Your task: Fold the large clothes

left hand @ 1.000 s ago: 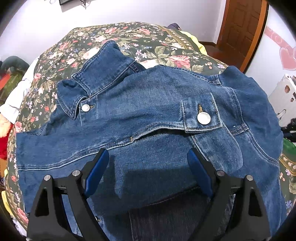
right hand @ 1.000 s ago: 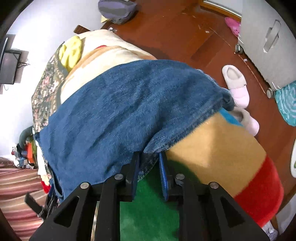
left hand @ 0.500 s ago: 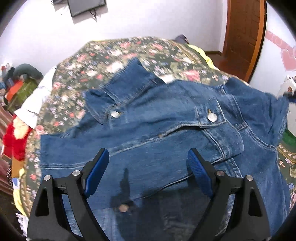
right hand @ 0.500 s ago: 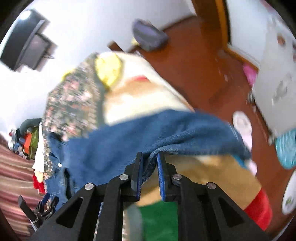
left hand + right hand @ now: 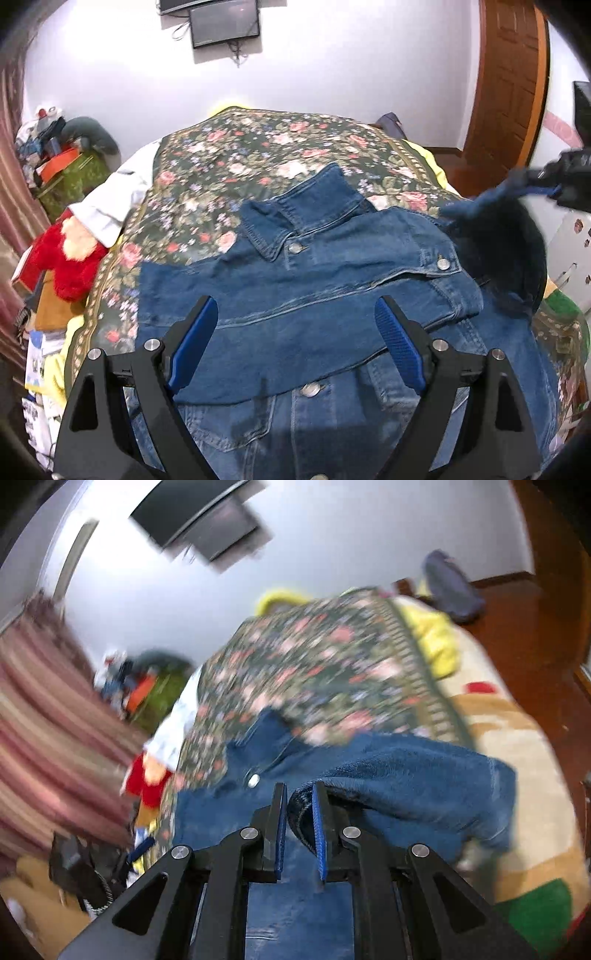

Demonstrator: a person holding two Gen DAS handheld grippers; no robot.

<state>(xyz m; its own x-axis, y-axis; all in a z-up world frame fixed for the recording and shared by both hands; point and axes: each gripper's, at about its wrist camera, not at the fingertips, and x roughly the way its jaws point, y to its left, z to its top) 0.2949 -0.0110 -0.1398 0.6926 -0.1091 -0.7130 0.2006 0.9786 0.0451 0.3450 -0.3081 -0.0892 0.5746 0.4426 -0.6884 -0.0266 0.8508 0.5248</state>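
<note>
While the denim jacket (image 5: 332, 295) lies spread across the floral bedspread (image 5: 258, 155), filling the middle and 6 o'clock part of the left wrist view, one of its sleeves (image 5: 495, 236) is lifted off the bed at 3 o'clock. Its collar (image 5: 306, 210) points toward 12 o'clock, with metal buttons showing down the front. The right gripper (image 5: 300, 827) is clamped on the edge of that raised sleeve (image 5: 406, 775), its blue pads close together with a fold of denim pinched between them; in the left wrist view it (image 5: 550, 184) appears blurred at 3 o'clock. The left gripper (image 5: 295, 343) hangs above the jacket's lower front with its jaws wide apart, holding nothing.

Beyond the jacket, a yellow cloth (image 5: 436, 638) lies at the far edge of the bed. At 9 o'clock a red plush toy (image 5: 70, 258) lies beside the bed, and farther back a green box (image 5: 70, 177) holds orange and dark items I cannot identify. A dark screen (image 5: 223, 22) hangs on the wall at 12 o'clock, and a wooden door (image 5: 509, 85) stands at 2 o'clock.
</note>
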